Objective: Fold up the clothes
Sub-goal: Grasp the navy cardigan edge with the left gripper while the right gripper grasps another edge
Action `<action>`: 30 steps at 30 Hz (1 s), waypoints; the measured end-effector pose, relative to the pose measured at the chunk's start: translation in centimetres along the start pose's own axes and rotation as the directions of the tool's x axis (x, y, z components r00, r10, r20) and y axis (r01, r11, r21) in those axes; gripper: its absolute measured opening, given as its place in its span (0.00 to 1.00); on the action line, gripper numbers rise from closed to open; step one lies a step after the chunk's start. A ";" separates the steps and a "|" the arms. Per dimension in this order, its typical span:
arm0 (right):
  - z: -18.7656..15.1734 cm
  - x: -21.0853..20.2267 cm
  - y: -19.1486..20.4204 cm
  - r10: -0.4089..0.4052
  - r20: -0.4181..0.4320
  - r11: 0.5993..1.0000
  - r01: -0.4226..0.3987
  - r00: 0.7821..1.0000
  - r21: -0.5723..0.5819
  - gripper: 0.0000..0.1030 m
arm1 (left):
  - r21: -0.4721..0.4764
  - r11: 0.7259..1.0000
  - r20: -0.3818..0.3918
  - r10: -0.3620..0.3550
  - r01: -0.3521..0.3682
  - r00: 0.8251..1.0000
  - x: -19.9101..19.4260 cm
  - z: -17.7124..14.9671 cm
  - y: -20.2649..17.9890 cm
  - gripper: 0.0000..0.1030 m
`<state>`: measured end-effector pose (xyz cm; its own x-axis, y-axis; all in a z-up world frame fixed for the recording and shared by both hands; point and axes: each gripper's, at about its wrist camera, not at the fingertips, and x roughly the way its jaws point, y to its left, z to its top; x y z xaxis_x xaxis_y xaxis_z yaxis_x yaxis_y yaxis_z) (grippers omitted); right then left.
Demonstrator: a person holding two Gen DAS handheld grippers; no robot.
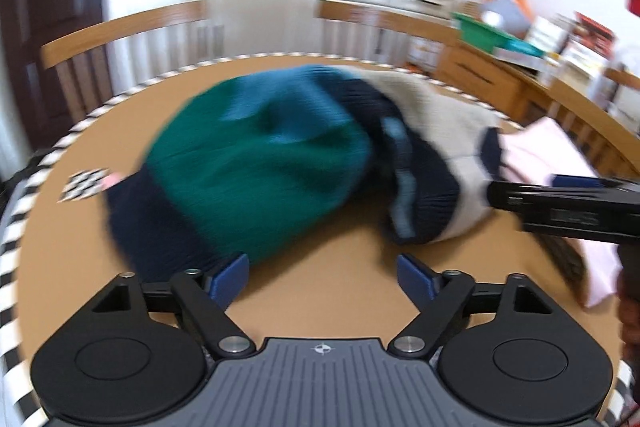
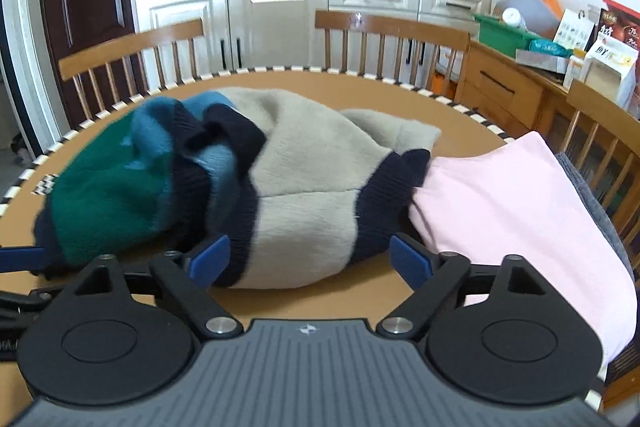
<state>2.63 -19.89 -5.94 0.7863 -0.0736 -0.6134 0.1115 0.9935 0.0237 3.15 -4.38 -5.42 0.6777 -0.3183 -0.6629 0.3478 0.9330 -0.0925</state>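
At lower frame, the left gripper (image 1: 323, 277) and right gripper (image 2: 310, 259) both gape, holding nothing. Mid-frame, a crumpled green, blue, navy and beige knit sweater (image 2: 280, 183) lies on the round brown table (image 2: 348, 293), touching a folded pink garment (image 2: 520, 219) at right. Upper right, a green plastic bin (image 2: 500, 35) holds blurred items.

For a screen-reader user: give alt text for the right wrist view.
An open right gripper faces a crumpled sweater in green, blue, navy and beige on a round table. A folded pink garment lies to its right; chairs and cabinets stand behind.
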 end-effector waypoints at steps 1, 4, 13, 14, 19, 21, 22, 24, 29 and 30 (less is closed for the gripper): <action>0.2 0.6 -0.5 0.004 -0.010 1.000 -0.004 1.000 -0.002 0.82 | 0.013 1.000 -0.002 -0.017 0.017 1.000 0.6 0.2 -0.8 0.79; 0.6 2.3 -1.9 0.017 -0.026 1.000 -0.017 1.000 0.004 0.82 | 0.085 0.995 0.001 -0.056 0.055 0.998 2.3 0.2 -3.7 0.76; 1.7 4.0 -6.4 0.046 -0.050 0.994 -0.040 0.998 0.104 0.84 | 0.231 0.969 -0.014 -0.085 0.086 0.996 7.3 1.3 -10.6 0.62; 1.7 3.9 -6.9 0.049 -0.054 0.992 -0.043 0.997 0.115 0.85 | 0.220 0.972 -0.029 -0.075 0.080 0.997 8.1 1.6 -10.9 0.60; 1.4 3.8 -8.3 0.058 -0.075 0.992 -0.049 0.995 0.112 0.86 | 0.112 0.987 -0.051 -0.110 0.115 0.993 10.4 3.8 -10.8 0.38; 1.3 3.8 -8.7 0.062 -0.074 0.991 -0.053 0.995 0.121 0.86 | 0.060 0.985 -0.037 -0.162 0.164 0.986 10.6 4.6 -10.3 0.14; 1.4 3.8 -9.0 0.070 -0.071 0.989 -0.060 0.995 0.137 0.87 | 0.044 0.987 -0.014 -0.156 0.157 0.988 9.8 5.1 -9.7 0.10; 1.6 3.8 -9.3 0.082 -0.071 0.987 -0.071 0.994 0.142 0.87 | 0.010 0.990 0.031 -0.143 0.143 0.989 8.4 6.1 -8.5 0.08; 2.5 3.2 -9.7 0.088 -0.027 0.992 -0.085 0.996 0.096 0.87 | -0.077 0.990 0.141 -0.103 0.115 0.985 4.8 8.5 -5.3 0.07; 2.7 3.2 -9.8 0.093 -0.021 0.992 -0.090 0.995 0.087 0.86 | -0.095 0.989 0.163 -0.094 0.111 0.982 4.0 9.0 -4.7 0.07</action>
<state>5.68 -30.10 -5.95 0.7803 0.0206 -0.6251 0.0927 0.9846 0.1481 10.07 -11.56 -1.01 0.7384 -0.4278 -0.5213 0.3576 0.9038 -0.2351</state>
